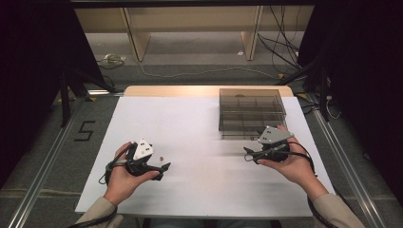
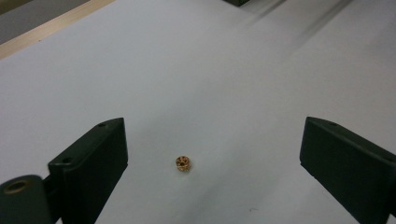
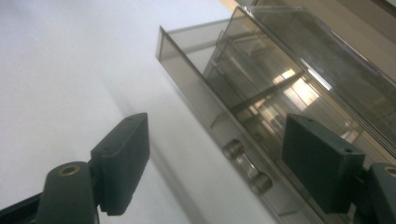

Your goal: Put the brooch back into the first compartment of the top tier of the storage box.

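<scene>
A tiny gold bead (image 1: 161,157) lies on the white table top (image 1: 199,190), just ahead of my left gripper (image 1: 163,171). In the left gripper view the bead (image 2: 182,163) sits on the surface between the two black jaws of the left gripper (image 2: 215,128), which is open and holds nothing. A smoky clear plastic drawer box (image 1: 252,114) stands at the back right. My right gripper (image 1: 249,154) is held in front of that box, open and with nothing in it. In the right gripper view the right gripper (image 3: 217,123) frames the box's (image 3: 280,70) lower front, where a clear handle (image 3: 247,170) shows.
The table's wooden far edge (image 1: 190,90) shows behind the white sheet. Beyond it are a floor with cables (image 1: 280,47) and wooden shelf legs (image 1: 135,38). Metal rails (image 1: 47,156) run along both sides of the table.
</scene>
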`<action>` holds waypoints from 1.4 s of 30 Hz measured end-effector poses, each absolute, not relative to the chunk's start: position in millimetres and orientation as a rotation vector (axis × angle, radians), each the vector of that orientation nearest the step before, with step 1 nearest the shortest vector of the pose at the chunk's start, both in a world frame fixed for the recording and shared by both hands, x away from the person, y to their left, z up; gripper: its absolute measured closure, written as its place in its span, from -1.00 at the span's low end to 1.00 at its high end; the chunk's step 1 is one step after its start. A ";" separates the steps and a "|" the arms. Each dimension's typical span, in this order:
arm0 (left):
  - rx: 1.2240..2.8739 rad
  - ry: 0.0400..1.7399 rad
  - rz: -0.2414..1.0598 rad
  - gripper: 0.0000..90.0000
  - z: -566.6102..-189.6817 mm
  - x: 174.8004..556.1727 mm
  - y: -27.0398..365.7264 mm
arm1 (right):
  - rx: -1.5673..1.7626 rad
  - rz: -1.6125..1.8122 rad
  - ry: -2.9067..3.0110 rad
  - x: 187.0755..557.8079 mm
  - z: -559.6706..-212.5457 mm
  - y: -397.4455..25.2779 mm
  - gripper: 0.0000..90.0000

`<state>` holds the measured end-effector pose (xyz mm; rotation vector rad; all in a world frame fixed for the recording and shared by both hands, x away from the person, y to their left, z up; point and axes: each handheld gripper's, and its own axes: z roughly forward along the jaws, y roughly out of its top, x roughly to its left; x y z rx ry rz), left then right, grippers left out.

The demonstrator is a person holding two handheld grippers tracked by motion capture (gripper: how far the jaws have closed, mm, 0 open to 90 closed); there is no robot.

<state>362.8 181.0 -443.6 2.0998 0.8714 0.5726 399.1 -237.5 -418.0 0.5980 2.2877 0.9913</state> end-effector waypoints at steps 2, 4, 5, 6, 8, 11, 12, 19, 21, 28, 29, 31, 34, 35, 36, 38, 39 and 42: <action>2.103 0.871 0.562 -0.83 -444.5 363.5 181.5 | 0.610 1.023 2.285 398.6 -416.4 -234.2 -0.45; 2.098 0.870 0.554 -0.83 -444.9 363.6 181.8 | 0.610 1.047 2.286 398.6 -415.7 -230.3 -0.44; 2.095 0.867 0.550 -0.83 -444.8 363.5 182.0 | 0.613 1.061 2.289 398.3 -415.5 -227.9 -0.44; 2.091 0.867 0.547 -0.83 -444.7 363.2 182.0 | 0.619 1.083 2.289 397.9 -415.6 -224.8 -0.44; 2.092 0.865 0.539 -0.83 -444.0 362.3 182.1 | 0.634 1.123 2.295 396.8 -416.9 -219.5 -0.44; 2.089 0.861 0.536 -0.83 -442.2 361.4 181.5 | 0.623 1.164 2.316 395.3 -419.6 -210.9 -0.43; 2.085 0.862 0.538 -0.83 -441.7 360.9 180.8 | 0.614 1.177 2.321 395.0 -420.4 -207.6 -0.42; 2.086 0.860 0.536 -0.84 -441.4 359.6 179.5 | 0.583 1.252 2.377 390.9 -428.6 -179.7 -0.37; 2.095 0.856 0.535 -0.85 -441.9 359.5 179.3 | 0.568 1.251 2.395 390.5 -431.8 -170.9 -0.35; 2.097 0.872 0.547 -0.83 -441.2 359.8 181.7 | 0.534 1.277 2.445 393.6 -443.4 -142.0 -0.32; 2.099 0.875 0.548 -0.83 -441.5 359.6 181.9 | 0.531 1.280 2.452 394.0 -444.4 -138.5 -0.32; 2.106 0.874 0.546 -0.83 -441.5 359.1 182.7 | 0.526 1.285 2.455 395.7 -446.1 -132.8 -0.32; 2.107 0.874 0.553 -0.83 -440.3 358.6 184.3 | 0.519 1.291 2.467 397.9 -448.1 -126.6 -0.31; 2.104 0.874 0.552 -0.83 -440.2 358.3 184.6 | 0.522 1.294 2.471 398.4 -448.8 -124.8 -0.31; 2.104 0.875 0.554 -0.83 -440.1 358.1 184.8 | 0.518 1.290 2.476 399.0 -449.4 -123.6 -0.31; 2.101 0.876 0.553 -0.83 -440.4 357.2 185.0 | 0.521 1.292 2.479 400.0 -450.6 -121.3 -0.31; 2.104 0.874 0.552 -0.83 -440.2 356.7 185.6 | 0.526 1.295 2.479 400.3 -450.9 -120.5 -0.31; 2.097 0.874 0.552 -0.83 -439.3 355.1 187.1 | 0.524 1.300 2.479 401.8 -452.2 -117.4 -0.31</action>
